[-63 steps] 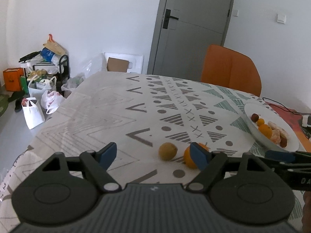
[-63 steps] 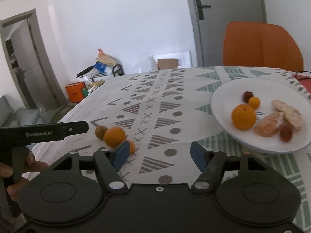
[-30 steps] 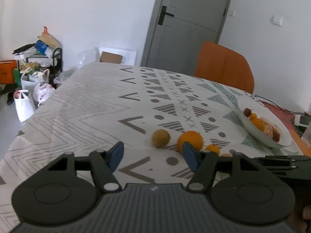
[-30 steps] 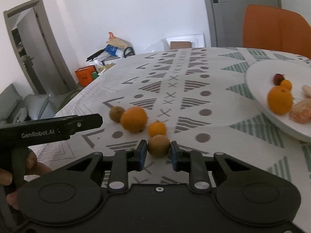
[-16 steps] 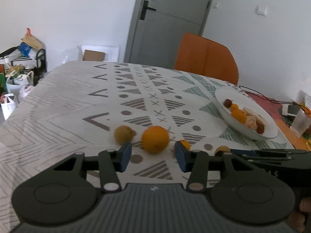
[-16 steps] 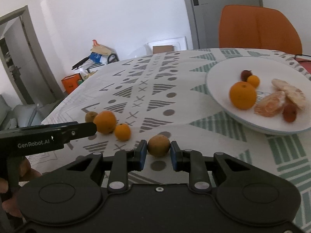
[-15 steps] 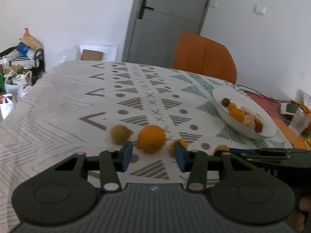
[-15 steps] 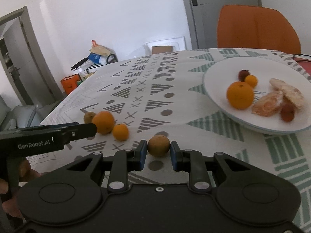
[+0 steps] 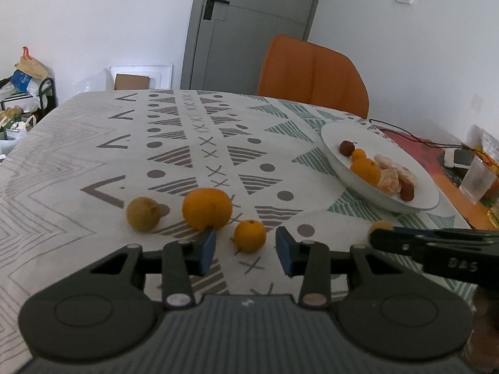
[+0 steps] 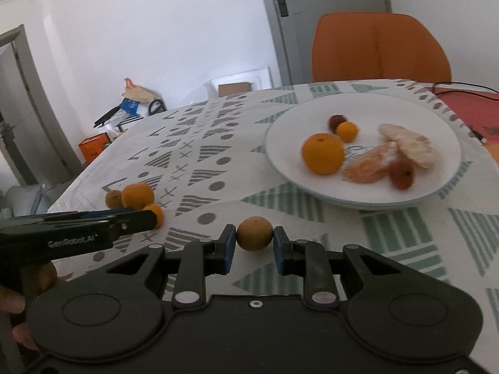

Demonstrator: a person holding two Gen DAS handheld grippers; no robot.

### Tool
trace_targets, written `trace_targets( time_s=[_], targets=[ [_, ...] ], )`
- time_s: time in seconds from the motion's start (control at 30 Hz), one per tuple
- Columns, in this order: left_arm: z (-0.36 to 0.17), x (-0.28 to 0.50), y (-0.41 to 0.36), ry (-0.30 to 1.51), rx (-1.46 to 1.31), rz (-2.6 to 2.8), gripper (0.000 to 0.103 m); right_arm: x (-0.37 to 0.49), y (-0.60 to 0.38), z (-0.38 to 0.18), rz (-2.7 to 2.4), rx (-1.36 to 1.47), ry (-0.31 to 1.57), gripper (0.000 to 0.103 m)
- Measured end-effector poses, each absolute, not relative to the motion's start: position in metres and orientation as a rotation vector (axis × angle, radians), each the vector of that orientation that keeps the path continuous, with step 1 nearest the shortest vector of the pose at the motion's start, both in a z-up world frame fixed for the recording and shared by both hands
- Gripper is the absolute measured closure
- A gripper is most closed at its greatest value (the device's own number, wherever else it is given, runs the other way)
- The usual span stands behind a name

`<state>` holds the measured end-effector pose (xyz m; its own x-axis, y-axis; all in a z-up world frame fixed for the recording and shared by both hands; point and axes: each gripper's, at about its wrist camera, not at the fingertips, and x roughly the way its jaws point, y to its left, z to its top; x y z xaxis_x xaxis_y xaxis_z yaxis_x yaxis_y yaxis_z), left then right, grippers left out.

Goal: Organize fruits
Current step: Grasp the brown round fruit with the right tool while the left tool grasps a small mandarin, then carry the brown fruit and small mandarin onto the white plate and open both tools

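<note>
My right gripper is shut on a round brown fruit and holds it above the patterned tablecloth, short of the white plate. The plate holds an orange, a small orange, peeled segments and dark red fruits. My left gripper is open, its pads either side of a small orange on the cloth. A big orange and a yellowish-brown fruit lie just beyond it to the left. The right gripper shows at the right of the left wrist view.
An orange chair stands at the table's far side. A cable, a glass and an orange mat lie at the right edge. Bags and a rack stand on the floor to the left.
My right gripper closed on the brown fruit, lifted it and has carried it toward the plate. My left gripper has narrowed and moved right, from the big orange to around the small orange.
</note>
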<state>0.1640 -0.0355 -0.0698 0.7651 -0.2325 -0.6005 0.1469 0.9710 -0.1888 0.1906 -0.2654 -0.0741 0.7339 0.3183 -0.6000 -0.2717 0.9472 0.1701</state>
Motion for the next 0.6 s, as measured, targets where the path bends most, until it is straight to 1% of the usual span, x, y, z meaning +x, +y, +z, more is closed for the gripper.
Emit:
trace_targets(
  time_s=[0.03, 0.07, 0.13, 0.6],
  targets=[
    [-0.071, 0.166, -0.037, 0.673, -0.128, -0.201, 0.064, 0.19, -0.267, -0.073, 0.32, 0.073, 0.668, 0.079],
    [-0.072, 0.168, -0.039, 0.679, -0.125, -0.198, 0.072, 0.189, -0.27, -0.071, 0.316, 0.074, 0.662, 0.079],
    [-0.074, 0.171, -0.042, 0.684, -0.124, -0.202, 0.08, 0.188, -0.276, -0.067, 0.308, 0.077, 0.649, 0.079],
    [-0.05, 0.178, -0.068, 0.631, -0.078, -0.253, 0.081, 0.191, -0.301, -0.05, 0.276, 0.103, 0.579, 0.079]
  ],
)
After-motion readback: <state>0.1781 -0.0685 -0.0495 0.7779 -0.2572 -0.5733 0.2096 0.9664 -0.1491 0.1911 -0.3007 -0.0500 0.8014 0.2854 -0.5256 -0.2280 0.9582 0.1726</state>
